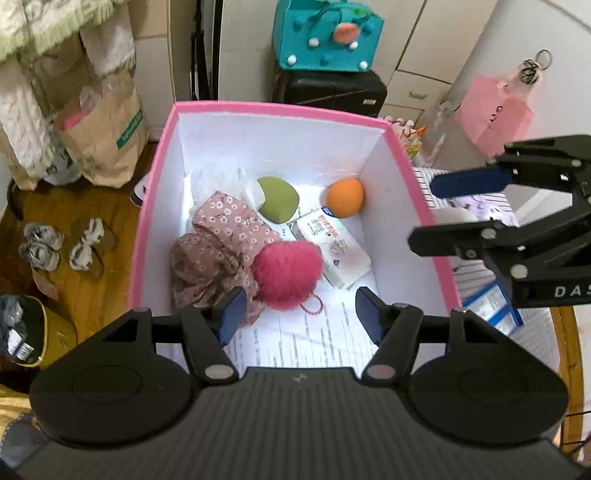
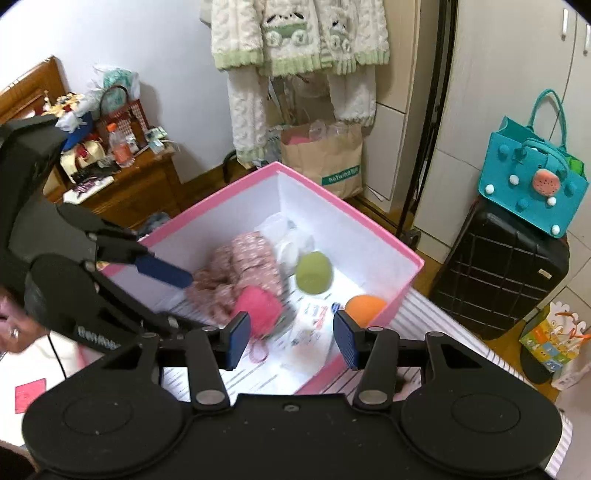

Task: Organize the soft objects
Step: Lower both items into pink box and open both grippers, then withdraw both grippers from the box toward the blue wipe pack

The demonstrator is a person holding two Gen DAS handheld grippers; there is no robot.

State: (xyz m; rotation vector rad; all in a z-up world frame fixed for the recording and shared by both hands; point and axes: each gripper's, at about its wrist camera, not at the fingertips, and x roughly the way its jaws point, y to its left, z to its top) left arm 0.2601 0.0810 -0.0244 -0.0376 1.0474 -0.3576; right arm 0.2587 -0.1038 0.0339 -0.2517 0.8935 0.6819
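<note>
On the far left, seen from my left wrist, small grey-and-white slippers (image 1: 55,245) lie on the wooden floor (image 1: 96,291), and a brown paper bag (image 1: 105,136) stands against the wall behind them. Next comes the pink box (image 1: 147,236), open at the top, white inside. My left tongs (image 1: 300,313) hang over its near edge, spread wide, with nothing between the blue pads (image 1: 232,312).

Inside the box, from left to right: a floral cloth (image 1: 216,251) lies bunched against the left wall, with a crumpled clear plastic bag (image 1: 218,181) behind it. A fuzzy pink ball (image 1: 287,273) rests against the cloth's right side, just ahead of my left pad, with a beaded cord (image 1: 314,306) trailing from under it. Behind the ball sits a green soft pad (image 1: 279,199), and to its right a white tissue pack (image 1: 332,251) lies tilted on the floor of the box. An orange ball (image 1: 345,197) sits near the back right corner, close to the right wall.

Right of the box, a striped cloth (image 1: 480,280) covers the surface, and a blue-and-white packet (image 1: 495,306) lies on it. My right tongs (image 1: 424,212) hover above that side, also spread wide and empty; in their own view the right tongs (image 2: 291,338) point into the box from its near corner.

Behind the box a black suitcase (image 1: 332,92) stands with a teal felt bag (image 1: 327,35) on top.
</note>
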